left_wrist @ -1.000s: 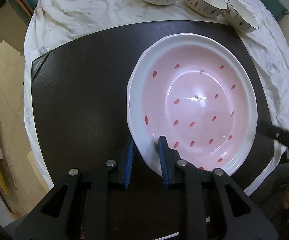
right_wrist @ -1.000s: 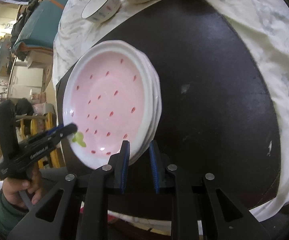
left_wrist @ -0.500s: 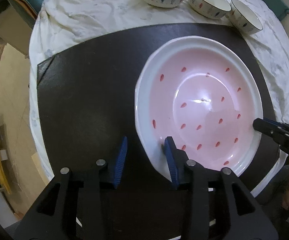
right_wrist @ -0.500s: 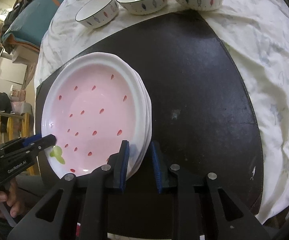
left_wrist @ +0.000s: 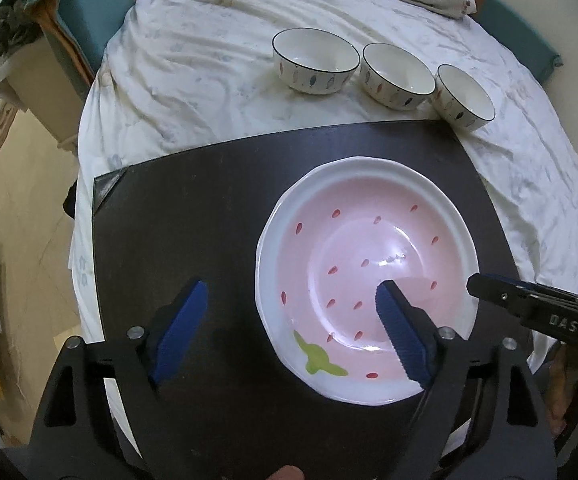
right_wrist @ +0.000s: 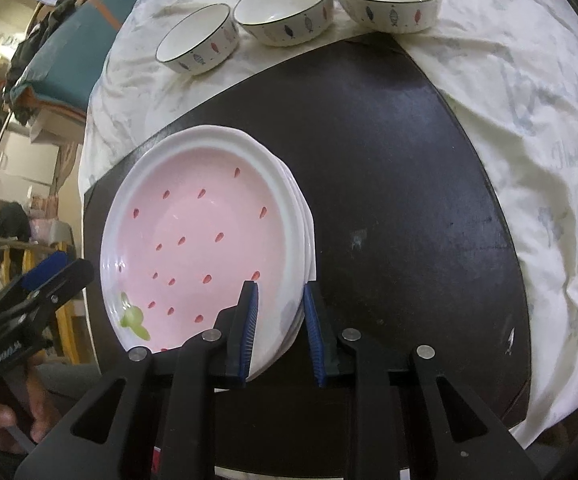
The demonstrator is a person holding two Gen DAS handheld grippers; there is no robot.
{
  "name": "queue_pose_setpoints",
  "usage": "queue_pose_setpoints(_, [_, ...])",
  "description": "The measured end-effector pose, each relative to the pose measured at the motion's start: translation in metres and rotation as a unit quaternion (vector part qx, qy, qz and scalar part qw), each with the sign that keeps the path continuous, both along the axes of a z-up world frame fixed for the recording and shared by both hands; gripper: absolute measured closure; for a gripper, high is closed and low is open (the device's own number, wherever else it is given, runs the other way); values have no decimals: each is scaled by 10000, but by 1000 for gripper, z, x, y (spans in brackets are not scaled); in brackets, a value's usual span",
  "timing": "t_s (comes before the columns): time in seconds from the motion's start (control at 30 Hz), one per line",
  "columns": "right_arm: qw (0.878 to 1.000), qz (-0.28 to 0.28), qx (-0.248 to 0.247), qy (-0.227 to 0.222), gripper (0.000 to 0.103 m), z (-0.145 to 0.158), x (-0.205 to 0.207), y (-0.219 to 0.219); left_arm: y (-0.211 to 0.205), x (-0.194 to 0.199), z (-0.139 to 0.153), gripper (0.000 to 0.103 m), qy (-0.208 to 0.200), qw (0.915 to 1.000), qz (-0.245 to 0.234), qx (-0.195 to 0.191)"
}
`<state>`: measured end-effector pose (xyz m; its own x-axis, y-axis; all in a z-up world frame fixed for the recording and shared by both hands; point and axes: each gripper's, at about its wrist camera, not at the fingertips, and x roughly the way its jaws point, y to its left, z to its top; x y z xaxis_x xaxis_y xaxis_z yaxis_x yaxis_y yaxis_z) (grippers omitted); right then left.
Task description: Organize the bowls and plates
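Note:
A stack of pink strawberry plates with white rims (left_wrist: 369, 272) (right_wrist: 209, 240) rests on the dark board (left_wrist: 193, 216) (right_wrist: 401, 184). My left gripper (left_wrist: 289, 328) is open wide and lifted back above the stack's near left rim, touching nothing. My right gripper (right_wrist: 279, 320) has its blue pads on either side of the stack's right rim, with a small gap showing, and holds the rim loosely or not at all. Three white bowls with fish marks (left_wrist: 315, 60) (left_wrist: 399, 76) (left_wrist: 465, 98) (right_wrist: 285, 10) stand in a row on the white cloth behind the board.
The white wrinkled cloth (left_wrist: 209, 68) (right_wrist: 529, 120) covers the round table under the board. The floor and furniture (left_wrist: 17, 200) lie past the table's left edge. A teal cushion (right_wrist: 73, 52) lies beyond the table.
My left gripper has let go of the plate rim, opened wide and pulled back and up. My right gripper has stayed at the stack's right rim and its jaws have widened slightly.

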<state>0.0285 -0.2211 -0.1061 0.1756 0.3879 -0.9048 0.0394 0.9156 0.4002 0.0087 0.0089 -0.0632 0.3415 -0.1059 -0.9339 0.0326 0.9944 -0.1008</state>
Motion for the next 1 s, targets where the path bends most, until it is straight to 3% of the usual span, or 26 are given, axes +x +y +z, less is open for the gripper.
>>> queue_pose_setpoints(0.03, [10000,-38,33,-33,72,1,0,-1,1,-1,1,16,15,10000,40,-1])
queue_pose_setpoints(0.13, [9996,-115,116,-220,44,9,0,-1,5,-2,3,12,34,9999,131,-78])
queue_pose_setpoints(0.17, [9995,-128,125,-269,41,11,0,-2,7,-2,6,12,-15,9998,147,-140])
queue_pose_setpoints(0.23, [9992,-142,150,-342,39,14,0,-2,6,-4,12,11,-184,9997,88,-158])
queue_pose_setpoints(0.33, [9988,-156,251,-398,37,16,0,0,7,-5,21,0,-422,9990,120,-25])
queue_pose_setpoints(0.4, [9987,-117,281,-419,36,18,0,3,8,-3,25,0,-476,9987,170,8])
queue_pose_setpoints(0.53, [9975,-179,363,-583,24,28,-1,4,15,1,30,0,-456,9984,343,-58])
queue_pose_setpoints(0.8, [9965,-117,486,-673,24,43,11,5,26,19,54,0,-694,9956,621,24])
queue_pose_setpoints(1.0, [9943,27,412,-982,24,60,44,5,30,47,60,0,-784,9947,656,133])
